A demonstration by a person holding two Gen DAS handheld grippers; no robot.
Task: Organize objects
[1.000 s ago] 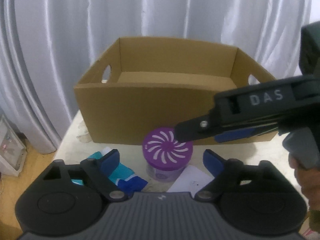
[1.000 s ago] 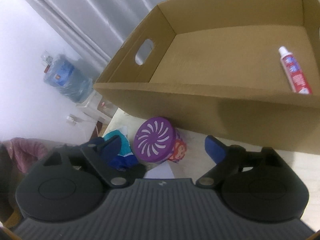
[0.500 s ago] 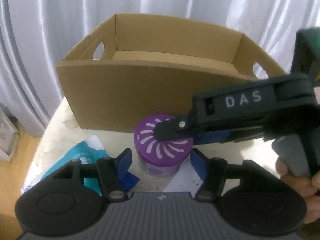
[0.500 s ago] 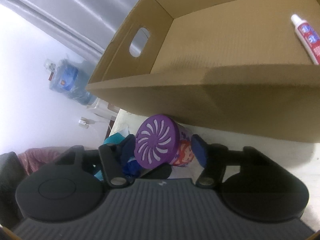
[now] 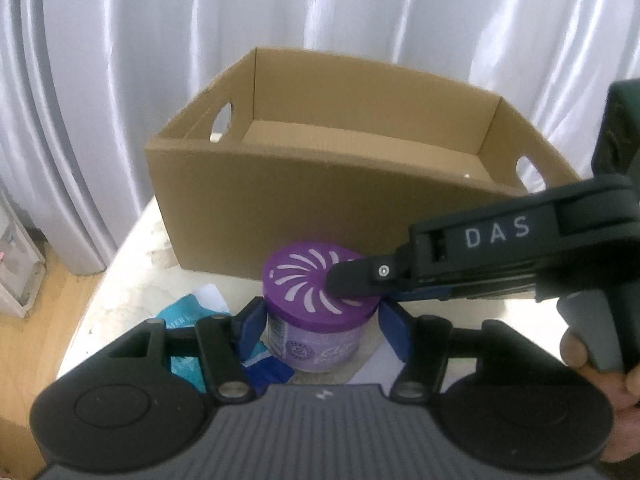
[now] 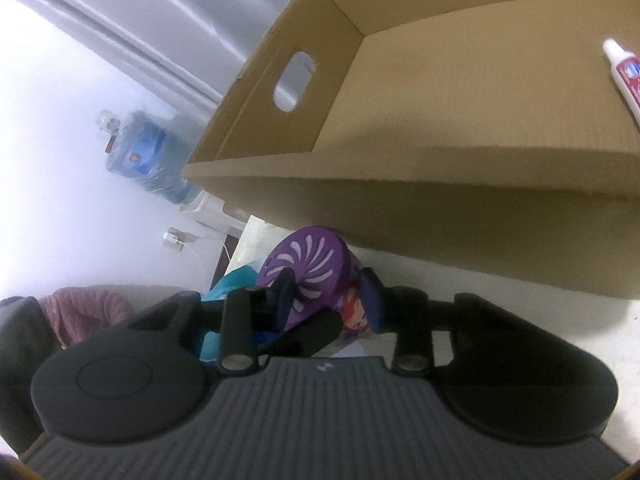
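My left gripper (image 5: 322, 326) clamps the purple-lidded jar (image 5: 316, 322), near the cardboard box (image 5: 320, 208). My right gripper (image 6: 330, 296) is closing on it too.

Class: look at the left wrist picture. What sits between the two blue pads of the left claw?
The purple-lidded jar stands between the left claw pads, with the right claw reaching across its lid; the left wrist view shows this.
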